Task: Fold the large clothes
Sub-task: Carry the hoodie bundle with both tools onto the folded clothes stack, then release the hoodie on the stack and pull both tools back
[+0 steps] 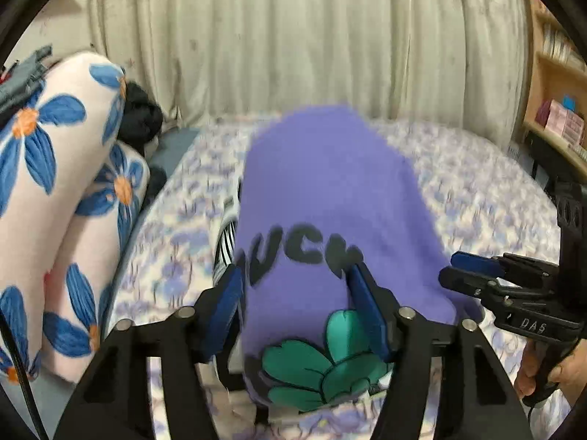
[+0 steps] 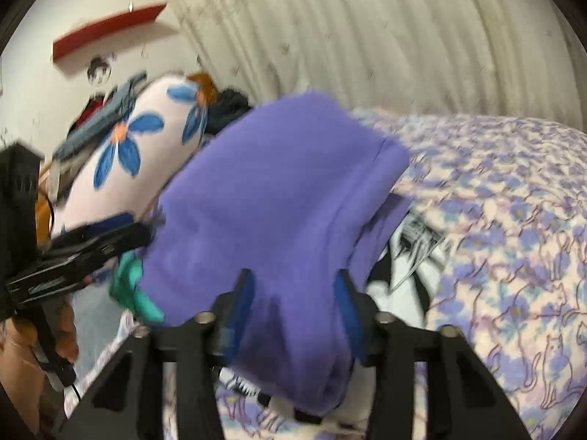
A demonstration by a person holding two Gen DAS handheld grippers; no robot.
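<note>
Both tools clamp the folded purple fleece garment (image 1: 323, 190) over the floral-sheeted bed (image 1: 477, 190); left tool (image 1: 297, 304), right tool (image 2: 293, 311). Black letters "UCK" show on it; the right tool reads "DAS".

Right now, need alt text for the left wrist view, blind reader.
A purple garment with black lettering and a green flower print bulges between the left gripper and its blue pads, above a floral bedsheet. The right gripper reaches in from the right edge; a white pillow with blue flowers stands left, and pale curtains hang behind.
</note>
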